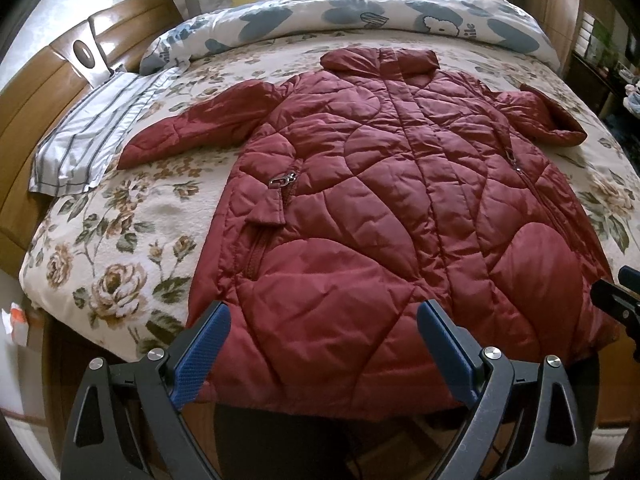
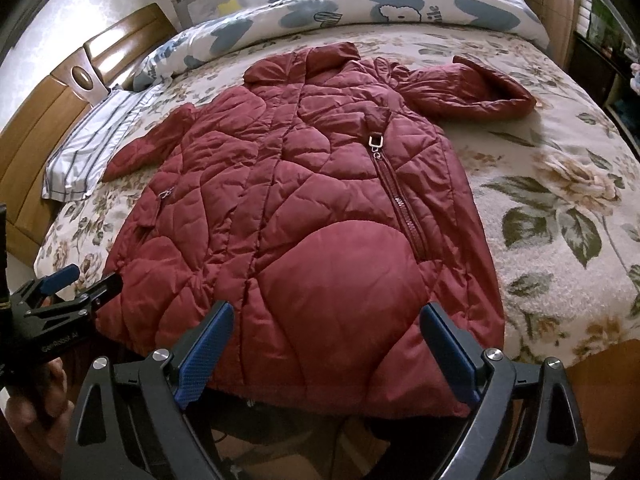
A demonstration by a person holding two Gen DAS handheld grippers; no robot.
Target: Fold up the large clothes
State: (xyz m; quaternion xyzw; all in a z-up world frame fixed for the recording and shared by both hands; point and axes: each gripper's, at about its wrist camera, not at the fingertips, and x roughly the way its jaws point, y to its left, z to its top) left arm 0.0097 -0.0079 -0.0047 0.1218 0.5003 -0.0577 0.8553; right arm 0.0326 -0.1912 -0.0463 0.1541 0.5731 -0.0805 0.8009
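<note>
While both tools hover at the near hem, we see the dark red quilted puffer coat (image 1: 360, 200) spread flat, front up, on the bed with the cream floral bedspread (image 1: 132, 232). Collar sits at frame top centre, hem hangs slightly over the near bed edge at the bottom. One sleeve angles out to the left of frame; the other sleeve (image 2: 472, 88) lies bent at upper right, cuff turned back toward the body. Centre closure looks shut; we cannot tell zip or snaps. Two pocket zips show, one metal pull (image 1: 282, 180) left of centre.

Our left gripper (image 1: 324, 348) has its blue-padded fingers spread wide, nothing between them, just above the hem. Our right gripper (image 2: 326, 348) is likewise spread and empty, over the hem's right half.

Around: white pillowcase with grey stripes (image 1: 84, 136) at left, just beside the left sleeve cuff, not clearly touching. Rolled white duvet with blue cartoon print (image 1: 360, 16) across the top, apart from the collar. Wooden headboard (image 1: 36, 92) at far left.
</note>
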